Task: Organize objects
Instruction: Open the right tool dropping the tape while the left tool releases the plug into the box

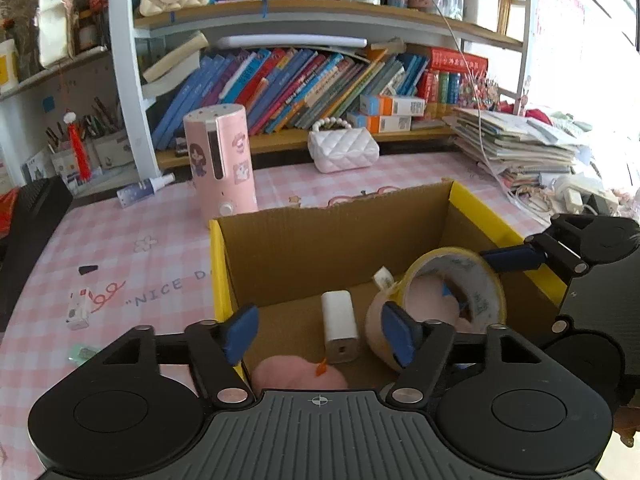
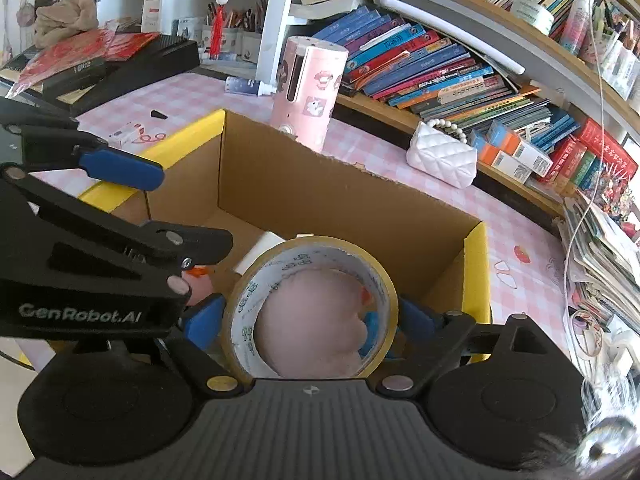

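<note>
Setting: a counter (image 1: pixel 120 240) under a pink checked cloth, bookshelves behind it.
Box: an open cardboard box (image 1: pixel 320 248) with yellow-edged flaps stands on the counter, directly below both of my hand-held grippers.
Left hand-held gripper (image 1: pixel 320 330): my blue pads stand apart with nothing between them; they hang over the near end of the box.
Right hand-held gripper (image 2: pixel 308 320): my blue fingers sit on either side of a roll of yellow-brown packing tape (image 2: pixel 312 304), spread wide; whether the pads press on the roll I cannot tell. No earlier view is given to compare.
Tape roll: it stands on edge inside the box, at its right side in the left wrist view (image 1: pixel 452 292), its hole facing my right camera.
Box contents: a white power bank (image 1: pixel 339 326) lies on the box floor just left of the roll; a pink plush toy (image 1: pixel 298 374) lies at the near end; another pink soft item shows through the roll's hole.
Behind the box: a pink cylindrical appliance with cartoon stickers (image 1: pixel 220 164) and a white quilted handbag (image 1: pixel 344 150).
</note>
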`<state>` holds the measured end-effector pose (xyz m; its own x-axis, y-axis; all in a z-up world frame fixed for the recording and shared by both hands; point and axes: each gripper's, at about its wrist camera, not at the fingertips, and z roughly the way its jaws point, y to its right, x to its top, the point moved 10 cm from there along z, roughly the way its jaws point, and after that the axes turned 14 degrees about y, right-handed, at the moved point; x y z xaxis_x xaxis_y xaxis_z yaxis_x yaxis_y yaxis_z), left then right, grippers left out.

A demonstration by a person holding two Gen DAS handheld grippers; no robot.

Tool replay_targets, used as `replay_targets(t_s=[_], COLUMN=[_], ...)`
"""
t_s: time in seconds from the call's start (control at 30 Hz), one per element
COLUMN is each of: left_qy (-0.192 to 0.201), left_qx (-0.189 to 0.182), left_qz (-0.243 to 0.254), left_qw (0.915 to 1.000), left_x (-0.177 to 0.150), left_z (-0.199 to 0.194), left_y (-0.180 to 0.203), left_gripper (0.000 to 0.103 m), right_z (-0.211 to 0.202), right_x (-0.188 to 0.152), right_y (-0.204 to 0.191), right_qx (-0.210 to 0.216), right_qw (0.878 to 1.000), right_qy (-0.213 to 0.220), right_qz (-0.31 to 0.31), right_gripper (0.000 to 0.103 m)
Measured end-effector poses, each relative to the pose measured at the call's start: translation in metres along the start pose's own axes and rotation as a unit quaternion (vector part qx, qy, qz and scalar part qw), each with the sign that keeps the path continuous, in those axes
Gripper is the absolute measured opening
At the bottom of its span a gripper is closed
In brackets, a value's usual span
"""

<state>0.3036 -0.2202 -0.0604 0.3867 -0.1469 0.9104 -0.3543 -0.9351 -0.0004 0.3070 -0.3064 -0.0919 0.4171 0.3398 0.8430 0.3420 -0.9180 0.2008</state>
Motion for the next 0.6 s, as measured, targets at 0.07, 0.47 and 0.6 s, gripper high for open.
replay_targets(t_s=[0.07,0.47,0.6], left_qy=[0.008,0.080,0.097], left_qx=[-0.002,-0.015,-0.013], left_qz=[-0.003,-0.038,-0.050], left_qw=[1.0000,0.9960,0.9939], left_x=[0.003,0.026,0.025], left_z=[-0.006,-0.075,-0.098], left_y=[0.000,-0.020,-0.035], left_gripper=[0.077,0.092,0.093], right_z=[-0.004,-0.064,-0.092], right_x=[0.001,0.014,0.014], right_y=[0.001,0.011,0.017], right_qx=[-0.003,-0.084,-0.126], right_qw=[1.000,0.993,0.983], right_qy=[0.003,0.046,0.061], right_qz=[0.005,0.065,0.119], right_gripper=[0.091,0.091,0.091])
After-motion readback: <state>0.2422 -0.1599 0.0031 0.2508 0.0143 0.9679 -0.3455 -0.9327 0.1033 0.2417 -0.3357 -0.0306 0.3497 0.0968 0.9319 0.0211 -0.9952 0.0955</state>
